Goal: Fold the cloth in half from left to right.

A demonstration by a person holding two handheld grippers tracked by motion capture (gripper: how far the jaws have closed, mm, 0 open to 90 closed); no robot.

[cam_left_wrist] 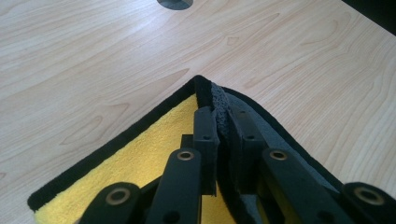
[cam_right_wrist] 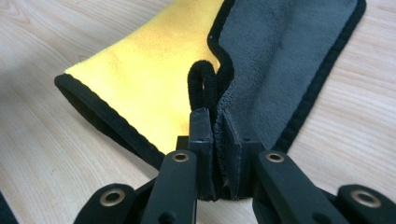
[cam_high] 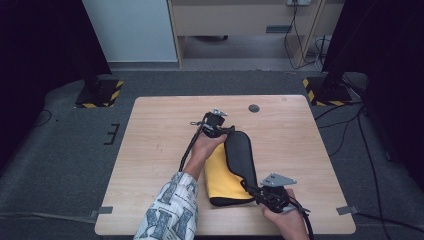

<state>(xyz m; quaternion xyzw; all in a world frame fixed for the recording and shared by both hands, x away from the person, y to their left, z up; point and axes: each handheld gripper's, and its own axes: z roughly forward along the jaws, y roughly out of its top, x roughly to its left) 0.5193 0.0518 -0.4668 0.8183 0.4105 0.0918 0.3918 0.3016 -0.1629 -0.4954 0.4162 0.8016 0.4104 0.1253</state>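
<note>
My left gripper [cam_high: 216, 125] sits at the far end of the cloth [cam_high: 222, 172], jaws clamped on its far corner. In the left gripper view the black hem and a bunched grey layer are pinched between my pads [cam_left_wrist: 205, 135], with the cloth [cam_left_wrist: 140, 158] spreading yellow on one side.

My right gripper [cam_high: 265, 192] is at the near right of the table [cam_high: 150, 150], jaws closed on the cloth's near edge. In the right gripper view a loop of black hem [cam_right_wrist: 203, 84] stands up just beyond the pads, grey pile squeezed between them.

The cloth lies mid-table, slightly right of centre, running far to near. Its grey side is folded over the yellow along the right; the yellow shows on the left and at the near end.
</note>
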